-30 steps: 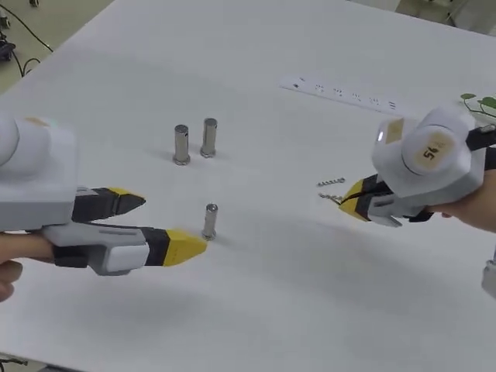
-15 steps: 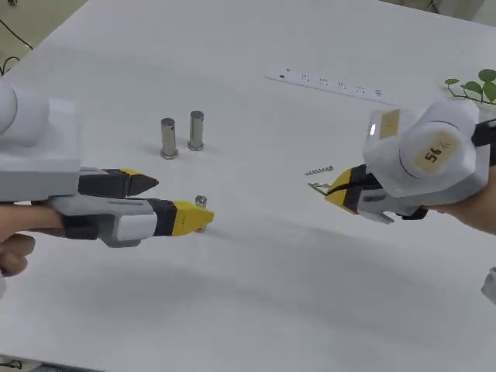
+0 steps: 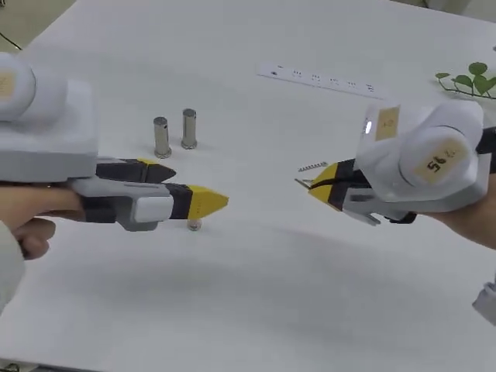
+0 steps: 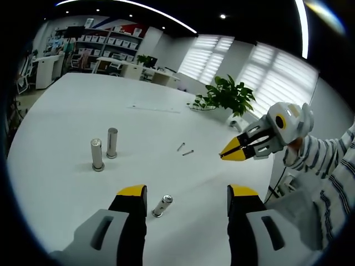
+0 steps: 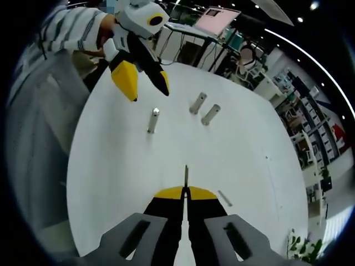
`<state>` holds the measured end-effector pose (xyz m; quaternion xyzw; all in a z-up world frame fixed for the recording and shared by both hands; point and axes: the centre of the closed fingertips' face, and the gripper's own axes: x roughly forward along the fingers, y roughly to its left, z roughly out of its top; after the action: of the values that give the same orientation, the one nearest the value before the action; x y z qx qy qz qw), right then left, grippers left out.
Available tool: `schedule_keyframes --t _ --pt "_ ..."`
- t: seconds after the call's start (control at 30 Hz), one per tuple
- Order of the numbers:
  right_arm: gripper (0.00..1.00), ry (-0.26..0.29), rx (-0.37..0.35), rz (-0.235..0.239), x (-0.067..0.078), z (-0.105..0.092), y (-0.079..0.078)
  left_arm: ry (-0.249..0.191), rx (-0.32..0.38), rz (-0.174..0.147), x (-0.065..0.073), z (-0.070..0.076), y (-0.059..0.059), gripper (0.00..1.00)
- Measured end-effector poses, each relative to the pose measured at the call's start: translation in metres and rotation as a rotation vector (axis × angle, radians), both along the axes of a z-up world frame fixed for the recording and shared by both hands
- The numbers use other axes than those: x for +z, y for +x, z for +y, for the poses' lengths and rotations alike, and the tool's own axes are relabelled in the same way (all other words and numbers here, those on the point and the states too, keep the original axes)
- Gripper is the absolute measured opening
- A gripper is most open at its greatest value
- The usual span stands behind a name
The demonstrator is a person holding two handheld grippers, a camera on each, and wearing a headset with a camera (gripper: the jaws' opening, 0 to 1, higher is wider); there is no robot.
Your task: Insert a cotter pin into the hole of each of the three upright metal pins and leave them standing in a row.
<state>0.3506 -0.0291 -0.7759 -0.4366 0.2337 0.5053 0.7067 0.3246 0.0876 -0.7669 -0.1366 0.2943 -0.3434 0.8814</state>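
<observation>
White bench (image 3: 256, 294), open office: right claw (image 5: 186, 191) pinches a cotter pin (image 5: 186, 175), left claw (image 4: 187, 192) gapes by the nearest metal pin (image 4: 162, 205), lower centre; apparently none of three fitted yet.

One marking is legible: the number "56" on a round yellow sticker (image 3: 439, 160) on the rear housing of the right gripper (image 3: 310, 186), well behind its jaws. The small label (image 3: 385, 122) nearer the jaws on the same housing is too blurred to read.

White table (image 3: 256, 302), 3 metal pins (image 4: 97, 155), cotter pin (image 3: 312, 166), power strip (image 3: 322, 80)
</observation>
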Motion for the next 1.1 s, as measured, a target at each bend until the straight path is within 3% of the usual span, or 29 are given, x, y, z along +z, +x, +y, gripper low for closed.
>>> schedule_keyframes --t 0.63,0.77,0.87,1.1 --pt "0.01 0.055 0.041 -0.065 0.023 0.017 -0.013 -0.072 -0.027 0.051 0.005 -0.025 0.005 0.51" --pt "0.01 0.060 0.052 -0.080 0.025 0.021 -0.014 -0.096 -0.040 0.067 0.006 -0.030 0.004 0.46" --pt "0.01 0.054 0.066 -0.096 0.025 0.023 -0.015 -0.126 -0.057 0.101 0.008 -0.037 0.002 0.40" --pt "0.01 0.049 0.086 -0.109 0.025 0.028 -0.019 -0.150 -0.087 0.126 0.010 -0.049 -0.001 0.37"
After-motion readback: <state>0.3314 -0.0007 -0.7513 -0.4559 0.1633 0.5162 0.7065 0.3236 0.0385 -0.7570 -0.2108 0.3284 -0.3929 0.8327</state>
